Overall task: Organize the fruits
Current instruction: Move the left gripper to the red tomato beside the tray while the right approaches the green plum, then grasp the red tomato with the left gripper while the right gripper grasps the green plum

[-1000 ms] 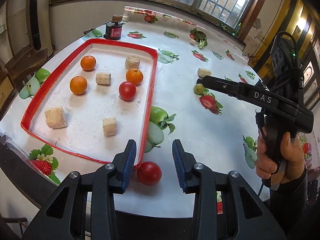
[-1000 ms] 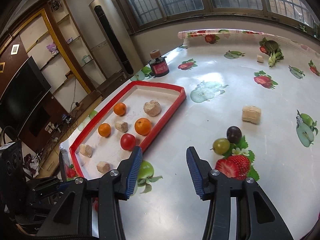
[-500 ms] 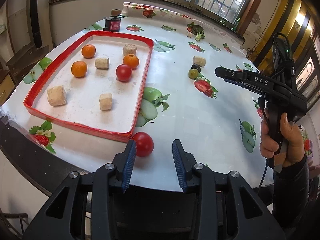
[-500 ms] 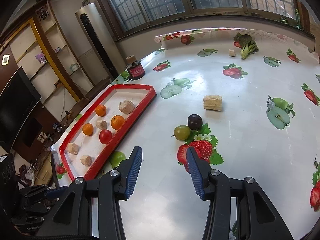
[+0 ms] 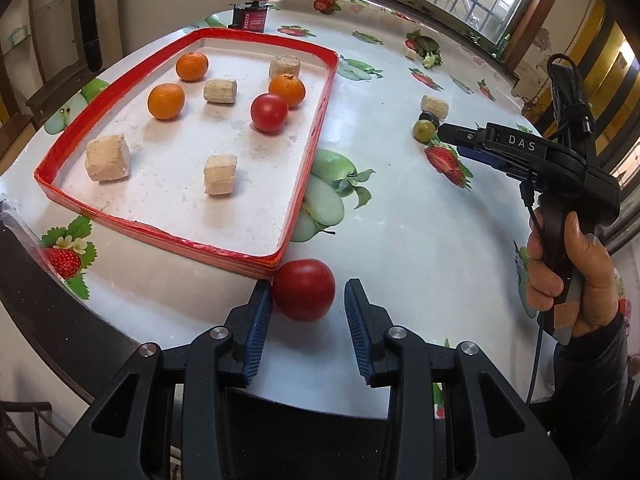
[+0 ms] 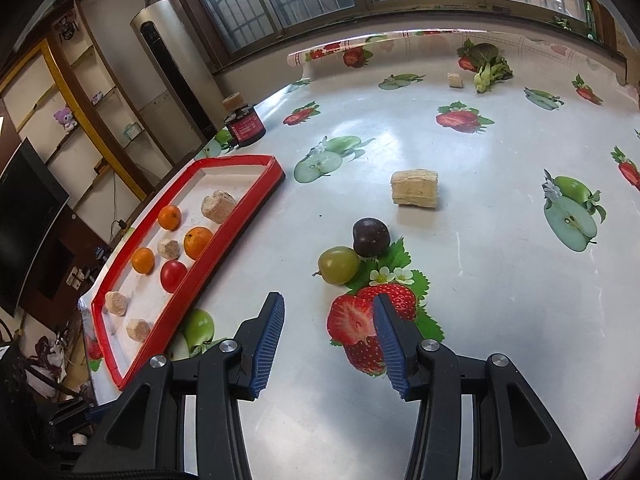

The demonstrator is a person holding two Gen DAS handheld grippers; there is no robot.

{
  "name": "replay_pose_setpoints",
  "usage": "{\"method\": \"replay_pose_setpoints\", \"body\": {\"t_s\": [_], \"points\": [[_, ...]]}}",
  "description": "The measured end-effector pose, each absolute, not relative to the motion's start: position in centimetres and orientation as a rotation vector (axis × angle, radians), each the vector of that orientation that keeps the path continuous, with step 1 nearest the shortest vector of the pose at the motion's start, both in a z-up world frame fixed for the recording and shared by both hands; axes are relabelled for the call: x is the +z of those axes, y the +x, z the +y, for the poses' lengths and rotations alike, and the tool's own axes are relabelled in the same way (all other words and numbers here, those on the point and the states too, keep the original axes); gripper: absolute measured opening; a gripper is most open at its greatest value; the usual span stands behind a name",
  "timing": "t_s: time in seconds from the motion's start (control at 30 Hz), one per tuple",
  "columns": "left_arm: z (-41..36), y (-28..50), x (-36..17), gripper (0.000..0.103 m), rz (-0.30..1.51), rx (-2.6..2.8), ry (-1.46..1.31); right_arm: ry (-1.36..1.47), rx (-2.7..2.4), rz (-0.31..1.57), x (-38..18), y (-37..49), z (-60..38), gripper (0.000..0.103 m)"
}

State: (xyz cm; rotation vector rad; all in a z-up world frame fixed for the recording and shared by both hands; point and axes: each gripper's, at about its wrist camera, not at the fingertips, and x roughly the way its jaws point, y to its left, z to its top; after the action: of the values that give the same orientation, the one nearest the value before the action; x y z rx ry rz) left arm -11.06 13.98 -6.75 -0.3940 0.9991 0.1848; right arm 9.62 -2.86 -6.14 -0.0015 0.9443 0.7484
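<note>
Red tray (image 5: 316,132) holds four fruits; loose tomato (image 5: 304,295) (between wide left gripper (image 5: 308,312)), grapes (image 6: 339,265) before wide, empty right gripper (image 6: 330,334) remain.

The left gripper (image 5: 308,304) sits spread at 6 o'clock, a red tomato (image 5: 304,290) between its jaws (touching the left one, it seems), just outside the red tray (image 5: 316,128). At 3 o'clock a hand (image 5: 572,272) holds the right gripper (image 5: 460,138) near a green grape (image 5: 424,130).
</note>
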Motion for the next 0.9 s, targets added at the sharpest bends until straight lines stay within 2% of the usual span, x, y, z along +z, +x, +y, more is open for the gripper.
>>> {"method": "replay_pose_setpoints", "body": {"t_s": [0.27, 0.43, 0.47, 0.5, 0.53, 0.9], "points": [[13.2, -9.8, -6.9, 0.035, 0.977, 0.186, -0.329, -0.037, 0.696, 0.961, -7.2, 12.0, -0.5, 0.048], [13.6, -9.9, -7.1, 0.029, 0.967, 0.158, -0.360, -0.107, 0.682, 0.949, -7.5, 12.0, 1.4, 0.048], [13.7, -10.0, -7.1, 0.029, 0.966, 0.154, -0.362, -0.121, 0.687, 0.947, -7.5, 11.7, 1.6, 0.041], [13.7, -10.1, -7.0, 0.029, 0.967, 0.150, -0.362, -0.124, 0.700, 0.957, -7.7, 11.4, 1.7, 0.029], [13.6, -10.1, -7.0, 0.029, 0.969, 0.141, -0.368, -0.131, 0.698, 0.966, -7.9, 11.2, 1.7, 0.025], [12.1, -10.8, -4.5, 0.029, 0.934, 0.082, -0.367, -0.071, 0.751, 0.908, -5.5, 7.7, -1.3, 0.025]]}}
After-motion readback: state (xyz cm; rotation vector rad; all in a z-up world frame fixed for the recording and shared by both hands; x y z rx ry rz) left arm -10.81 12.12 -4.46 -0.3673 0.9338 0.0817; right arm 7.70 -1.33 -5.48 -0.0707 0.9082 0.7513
